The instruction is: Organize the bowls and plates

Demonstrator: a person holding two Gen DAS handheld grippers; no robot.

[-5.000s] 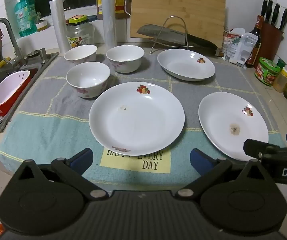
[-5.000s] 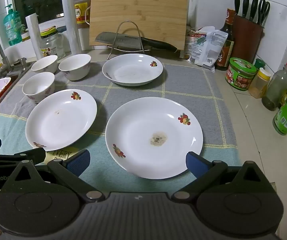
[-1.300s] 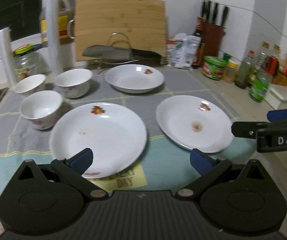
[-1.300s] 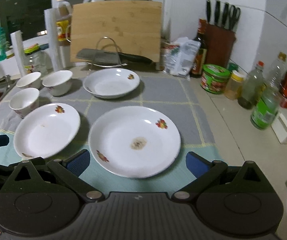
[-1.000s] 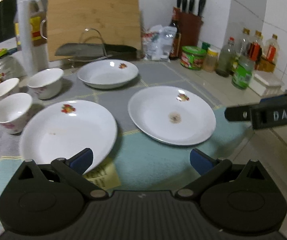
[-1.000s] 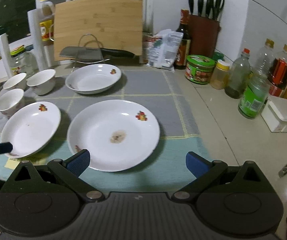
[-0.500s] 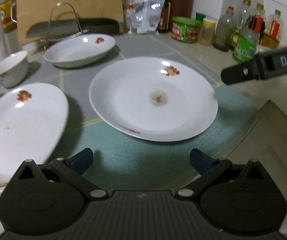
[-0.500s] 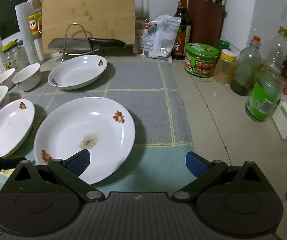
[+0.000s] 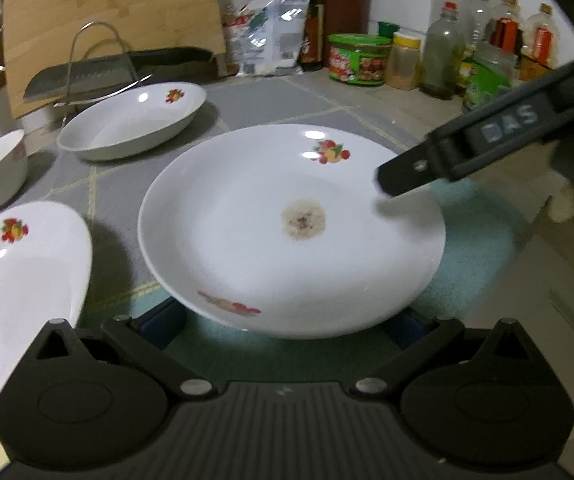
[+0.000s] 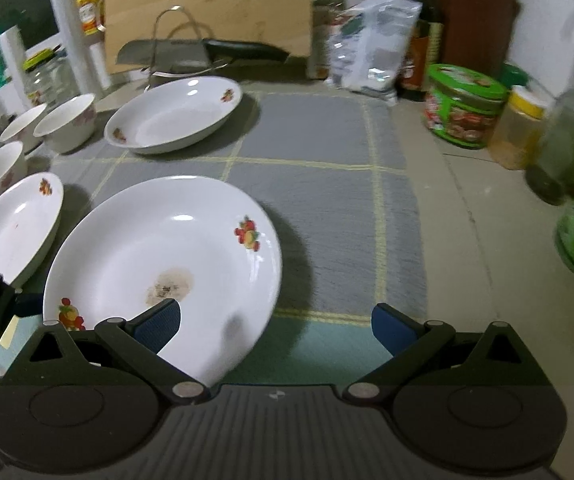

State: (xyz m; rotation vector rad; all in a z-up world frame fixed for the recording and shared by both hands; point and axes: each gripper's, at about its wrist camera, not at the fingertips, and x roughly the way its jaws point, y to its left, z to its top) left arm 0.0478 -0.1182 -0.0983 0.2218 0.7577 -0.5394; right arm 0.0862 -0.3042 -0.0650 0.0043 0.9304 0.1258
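The left gripper point(image 9: 287, 326) is staying wide open, its blue tips tucked under the near rim of the stained plate point(image 9: 291, 224). The right gripper point(image 10: 275, 324) is also gaping open, one pad point(image 10: 157, 324) hanging over that plate. The plate is sitting on the grey mat point(image 10: 327, 168), beside a second plate point(image 10: 11, 232). Bowls point(image 10: 67, 122) are standing farther back.
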